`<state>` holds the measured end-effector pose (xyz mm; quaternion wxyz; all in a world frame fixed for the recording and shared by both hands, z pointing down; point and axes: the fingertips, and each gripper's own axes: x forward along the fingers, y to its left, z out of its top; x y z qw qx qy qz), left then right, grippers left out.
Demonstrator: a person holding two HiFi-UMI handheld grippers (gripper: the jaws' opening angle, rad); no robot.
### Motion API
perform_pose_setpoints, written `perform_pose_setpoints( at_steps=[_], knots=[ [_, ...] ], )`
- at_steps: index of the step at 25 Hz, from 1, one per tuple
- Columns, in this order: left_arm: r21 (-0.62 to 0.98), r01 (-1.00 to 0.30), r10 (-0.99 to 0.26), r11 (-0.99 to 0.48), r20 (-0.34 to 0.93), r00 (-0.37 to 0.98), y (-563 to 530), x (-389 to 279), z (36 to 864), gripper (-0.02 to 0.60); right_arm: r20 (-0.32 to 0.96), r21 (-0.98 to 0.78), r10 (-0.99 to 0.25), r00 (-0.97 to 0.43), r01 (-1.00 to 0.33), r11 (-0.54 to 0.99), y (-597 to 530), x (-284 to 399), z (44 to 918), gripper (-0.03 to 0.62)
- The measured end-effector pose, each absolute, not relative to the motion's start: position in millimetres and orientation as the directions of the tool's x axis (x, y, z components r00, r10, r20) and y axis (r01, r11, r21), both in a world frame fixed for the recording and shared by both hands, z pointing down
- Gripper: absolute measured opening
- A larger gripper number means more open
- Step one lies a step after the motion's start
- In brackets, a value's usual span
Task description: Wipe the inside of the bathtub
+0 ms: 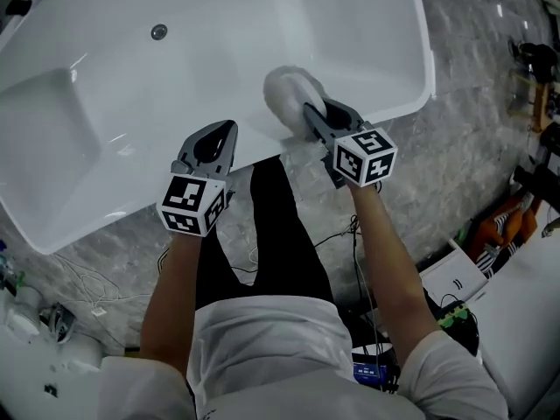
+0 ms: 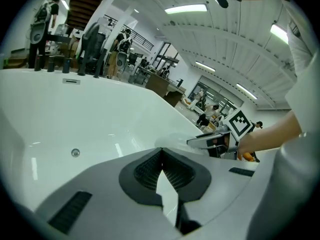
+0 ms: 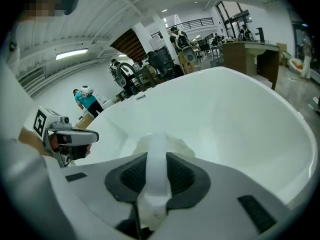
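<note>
Head view: at frame centre, a white wiper (image 1: 287, 94) is held against the near inner wall of the bathtub (image 1: 105, 121) by the right gripper (image 1: 313, 116); wiping is judged under way.

Left gripper view: the left gripper (image 2: 161, 156) is seen closed on nothing.

Right gripper view: the wiper's handle is clamped between the jaws; a sweep along the wall is called for.

The left gripper (image 2: 161, 156) has its jaws closed tip to tip with nothing between them, and it points into the white bathtub (image 2: 100, 119). A small round metal fitting (image 2: 75, 152) sits low on the tub wall, and a slot (image 2: 71, 81) sits near the rim. To the right, the right gripper (image 2: 194, 141) reaches in with its marker cube (image 2: 239, 124) above. A white pad (image 2: 175, 138), faint against the tub, is at its tip.
</note>
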<state>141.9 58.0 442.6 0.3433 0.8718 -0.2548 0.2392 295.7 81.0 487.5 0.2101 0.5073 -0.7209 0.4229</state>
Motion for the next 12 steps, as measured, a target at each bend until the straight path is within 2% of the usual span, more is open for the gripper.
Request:
perform_pose_setpoints(
  at_steps=[12],
  knots=[
    [0.517, -0.491, -0.165, -0.701, 0.552, 0.817, 71, 276, 464, 0.011, 0.84, -0.227, -0.459, -0.288, -0.956, 0.185, 103, 470, 507, 0.101]
  ],
)
